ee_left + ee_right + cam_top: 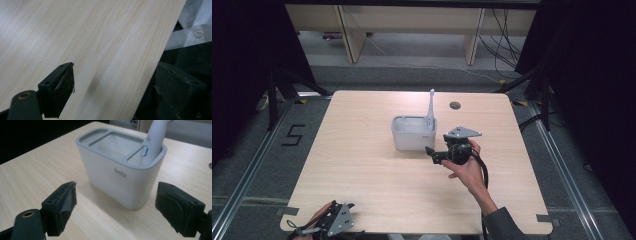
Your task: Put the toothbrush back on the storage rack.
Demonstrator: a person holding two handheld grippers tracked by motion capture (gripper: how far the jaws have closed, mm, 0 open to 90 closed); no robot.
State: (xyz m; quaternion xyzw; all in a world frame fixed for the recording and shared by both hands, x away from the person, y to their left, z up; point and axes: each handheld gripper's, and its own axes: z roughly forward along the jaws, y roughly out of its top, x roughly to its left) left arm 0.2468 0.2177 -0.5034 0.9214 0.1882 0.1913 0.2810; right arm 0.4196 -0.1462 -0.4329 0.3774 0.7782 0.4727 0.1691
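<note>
A white holder tub (412, 132) with a grey rim stands near the middle of the table. An electric toothbrush (430, 112) stands upright in its narrow end slot. In the right gripper view the tub (117, 173) is close ahead and the toothbrush handle (153, 141) rises from the right compartment. My right gripper (432, 152) hovers just right of the tub, open, pointing at it, with nothing between the jaws (116, 211). My left gripper (334, 220) rests at the table's near left edge, open and empty (115, 87), one jaw over the wood, the other past the edge.
The light wooden table (377, 180) has a round cable hole (455, 105) behind the tub. Desk legs and cables stand on the floor beyond the far edge. Dark curtains flank both sides. In the left gripper view a white shirt (197, 27) lies past the table edge.
</note>
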